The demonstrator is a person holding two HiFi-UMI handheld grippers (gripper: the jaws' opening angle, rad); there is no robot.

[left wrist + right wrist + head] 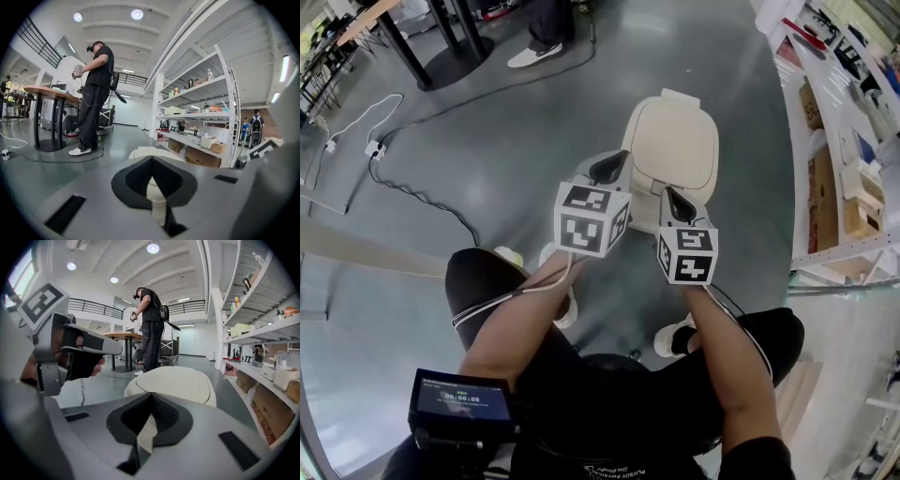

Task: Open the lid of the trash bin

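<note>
A cream trash bin (672, 147) stands on the grey floor in front of me with its lid down flat. My left gripper (608, 170) hovers over the bin's near left edge, jaws shut with nothing in them. My right gripper (677, 201) hangs just short of the bin's near rim, also shut and empty. In the left gripper view the bin (146, 152) shows just past the closed jaw tips. The right gripper view has the lid (174, 378) close ahead and the left gripper (70, 352) at the left.
White shelving (839, 141) with boxes lines the right side. A black cable (412, 192) and a white one trail over the floor at left. A round table base (455, 61) and a standing person (93, 93) are beyond the bin. My feet (675, 337) are near the bin.
</note>
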